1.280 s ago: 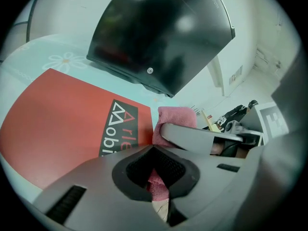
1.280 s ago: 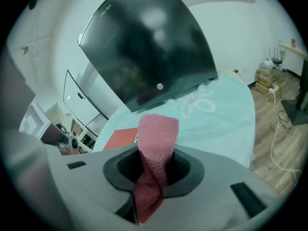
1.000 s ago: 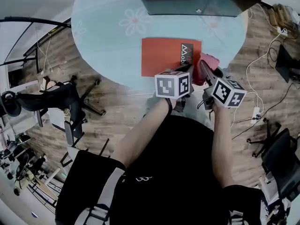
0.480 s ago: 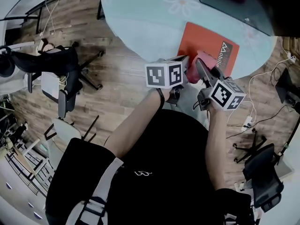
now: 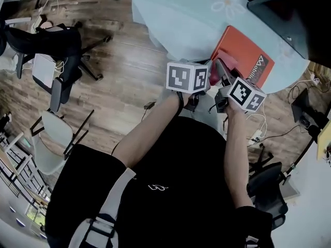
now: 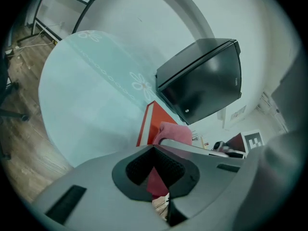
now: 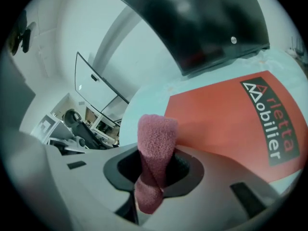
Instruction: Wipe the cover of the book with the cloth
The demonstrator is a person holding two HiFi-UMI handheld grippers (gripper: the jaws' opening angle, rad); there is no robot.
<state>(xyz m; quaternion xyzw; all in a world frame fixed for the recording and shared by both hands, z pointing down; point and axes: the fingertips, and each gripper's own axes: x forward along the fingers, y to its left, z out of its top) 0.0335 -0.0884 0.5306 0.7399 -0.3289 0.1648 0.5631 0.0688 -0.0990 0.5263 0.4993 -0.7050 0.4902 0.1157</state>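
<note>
Evidently we pinch the pink cloth (image 7: 157, 136) in the right tool (image 7: 152, 177), the left tool (image 6: 155, 172) seemingly closed on a fold too, bunching it at the near edge of the orange book (image 7: 226, 124) on the tabletop (image 5: 176, 14) so it can sweep across the cover.

the only words that can be read stand on the book (image 7: 226, 119), in a black band (image 7: 272, 124) across one end of its cover, near the desk's edge: a white triangle sign, then "arletta" in red and below it "mobilier" in white. the head view shows only part of "mobilier". the left cube (image 5: 186, 77) and the right cube (image 5: 246, 95) carry black-and-white square markers, no letters. a white logo (image 5: 158, 187) on the black shirt is too small to read.
</note>
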